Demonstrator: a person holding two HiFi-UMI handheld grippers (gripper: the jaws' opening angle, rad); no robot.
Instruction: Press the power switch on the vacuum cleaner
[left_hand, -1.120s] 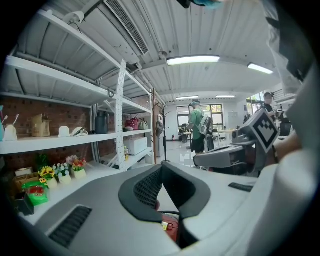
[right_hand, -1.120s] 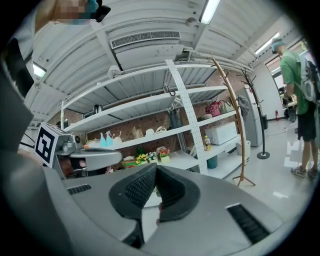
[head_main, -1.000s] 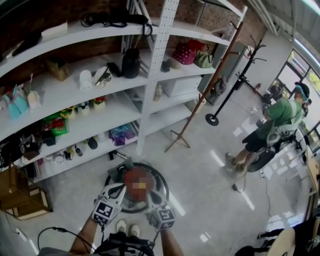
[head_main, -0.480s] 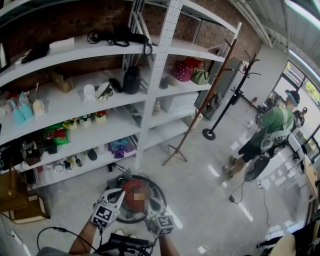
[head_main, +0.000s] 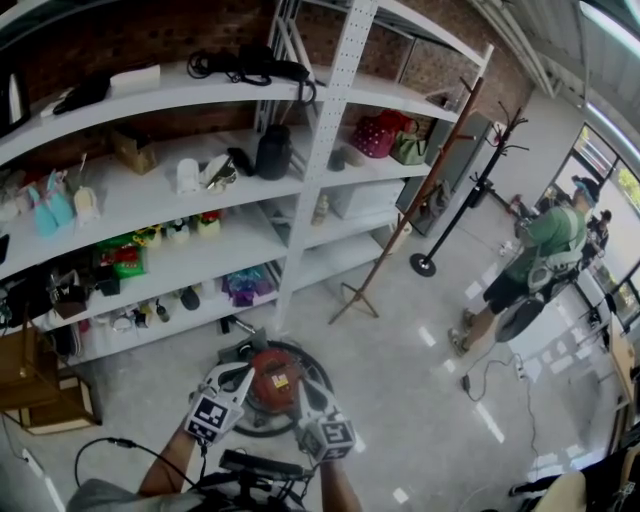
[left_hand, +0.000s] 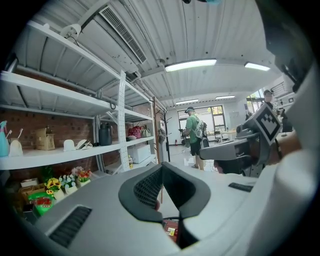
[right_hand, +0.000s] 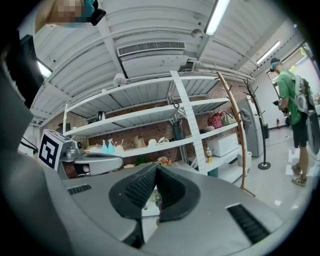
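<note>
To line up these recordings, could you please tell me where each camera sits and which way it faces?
Head view: on the person's head, steeply down at the vacuum cleaner; forearms, left gripper, right gripper show.
Left gripper view: on the left gripper, along its fingers across the room; right gripper at right.
Right gripper view: on the right gripper, towards the shelves; left gripper at left.
All share the shelves and a person in green.

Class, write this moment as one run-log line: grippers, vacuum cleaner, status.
left gripper: shut, empty | right gripper: shut, empty | vacuum cleaner: red, on floor, by both grippers | press: cannot tell
</note>
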